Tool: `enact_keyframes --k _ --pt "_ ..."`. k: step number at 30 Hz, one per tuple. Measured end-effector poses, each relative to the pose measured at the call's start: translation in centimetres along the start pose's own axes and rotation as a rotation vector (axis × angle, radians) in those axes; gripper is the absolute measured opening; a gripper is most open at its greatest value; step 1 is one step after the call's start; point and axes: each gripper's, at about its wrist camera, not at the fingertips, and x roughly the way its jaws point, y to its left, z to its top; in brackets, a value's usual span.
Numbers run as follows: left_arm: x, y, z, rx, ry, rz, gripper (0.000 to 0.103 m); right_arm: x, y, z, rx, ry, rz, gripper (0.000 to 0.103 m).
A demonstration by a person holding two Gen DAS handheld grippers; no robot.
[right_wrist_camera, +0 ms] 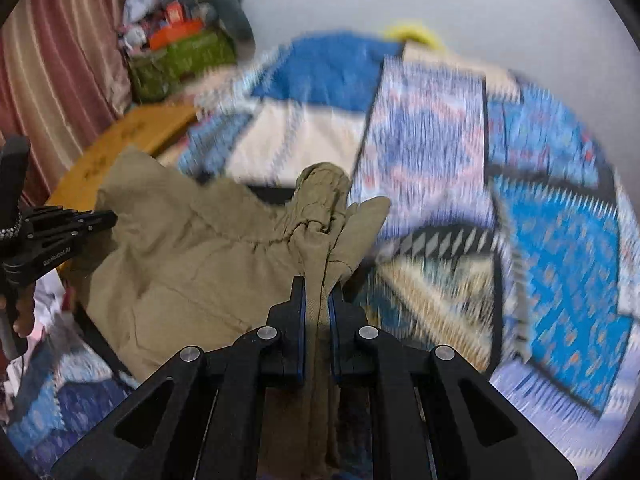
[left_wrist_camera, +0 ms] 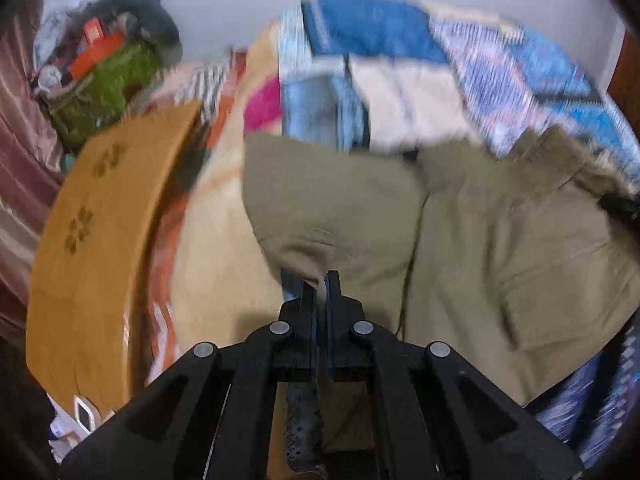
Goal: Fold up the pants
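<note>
Khaki pants (left_wrist_camera: 460,232) lie spread over a bed, seen also in the right wrist view as khaki pants (right_wrist_camera: 192,252). My left gripper (left_wrist_camera: 321,280) is shut on a pinched edge of the khaki cloth at the pants' near left side. My right gripper (right_wrist_camera: 318,288) is shut on a bunched fold of the same pants, and the gathered cloth rises past its tips. In the right wrist view the left gripper (right_wrist_camera: 104,218) shows from the side at the far left, with a hand under it. Both views are blurred.
A blue, white and purple patterned blanket (right_wrist_camera: 540,220) covers the bed around the pants. An orange-brown wooden headboard (left_wrist_camera: 88,248) curves along the left. A green bag heaped with clutter (right_wrist_camera: 180,60) sits at the back left beside a striped curtain (right_wrist_camera: 52,64).
</note>
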Motion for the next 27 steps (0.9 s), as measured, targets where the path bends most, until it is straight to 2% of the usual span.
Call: enact_keyframes --k 2,5,9,12,15,21,23,27 --pt "1.2 0.3 -0.9 -0.008 0.038 0.003 0.006 0.2 -0.7 -0.8 0.051 0.024 0.012 0.011" --pt "1.2 0.8 -2.1 -0.027 0.042 0.010 0.011 -0.5 -0.9 -1.0 0.084 0.035 0.014 0.015" --pt "-0.6 1.9 -2.9 -0.068 0.063 -0.016 0.012 -2.3 -0.2 -1.3 0.064 0.048 -0.023 0.020" --pt "-3.6 2.1 -3.3 -0.068 0.031 -0.024 0.012 -5.0 0.0 -1.8 0.072 0.009 -0.024 0.021" --pt "-8.3 2.1 -3.5 -0.060 -0.045 -0.047 0.012 -8.3 0.6 -2.2 0.073 -0.061 -0.018 0.023" --pt "-20.1 0.9 -4.1 -0.049 -0.241 -0.103 0.014 -18.0 3.8 -3.7 0.062 -0.264 0.008 0.023" --pt "-23.9 0.4 -4.7 -0.040 -0.305 -0.130 0.017 -21.6 5.2 -4.5 0.055 -0.342 0.021 0.023" --pt "-31.7 -1.1 -6.9 0.001 -0.453 -0.146 0.031 -28.2 8.6 -6.4 0.016 -0.492 0.034 0.023"
